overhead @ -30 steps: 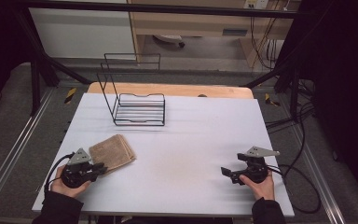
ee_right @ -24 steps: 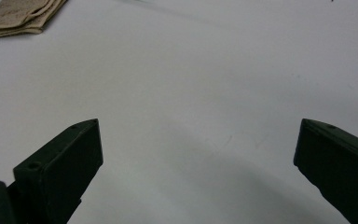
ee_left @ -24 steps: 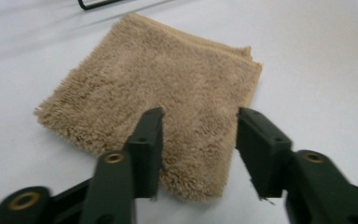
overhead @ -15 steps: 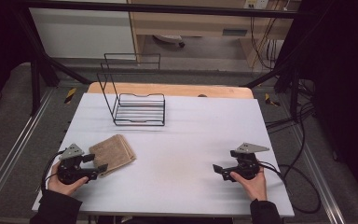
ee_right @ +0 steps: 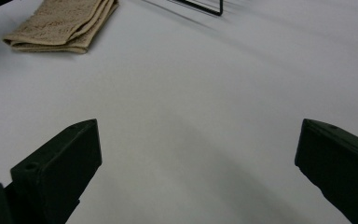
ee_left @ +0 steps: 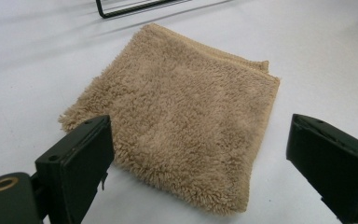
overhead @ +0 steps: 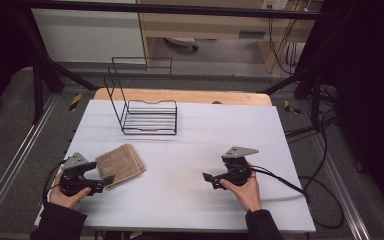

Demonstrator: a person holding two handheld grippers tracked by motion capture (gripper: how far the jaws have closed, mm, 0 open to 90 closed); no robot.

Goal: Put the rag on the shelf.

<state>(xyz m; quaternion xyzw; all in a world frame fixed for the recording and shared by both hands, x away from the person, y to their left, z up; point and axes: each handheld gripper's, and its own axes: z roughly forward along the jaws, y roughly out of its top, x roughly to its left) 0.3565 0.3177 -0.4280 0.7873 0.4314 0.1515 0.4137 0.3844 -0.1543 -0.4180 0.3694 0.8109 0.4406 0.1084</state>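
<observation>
So the left gripper [ee_left: 196, 158] had its fingers [ee_left: 79, 163] spread wide apart, nothing between them, sitting low in the left gripper view with the tan towel [ee_left: 177, 121] right in front. One finger at lower left overlapped the towel's near fuzzy edge in the frame, the other was out at lower right over bare bench; can't tell if either actually touched it. The towel was folded into a rough square, lying flat.

The right gripper [ee_right: 196, 172] was the same deal: fingers [ee_right: 60, 163] wide open and empty, pointed across plain white surface. In its view the towel showed way up in the upper left corner, folded layers visible along the edge.

From the high view, the left gripper [overhead: 102, 180] was at lower left of the frame, held in a hand [overhead: 67, 195], just beside the towel [overhead: 121, 164]. The right gripper [overhead: 212, 179] was lower centre-right, well apart from the towel. A black wire rack [overhead: 147, 117] stood upper-middle on the white bench [overhead: 230, 130], a wooden strip [overhead: 180, 96] behind it.
</observation>
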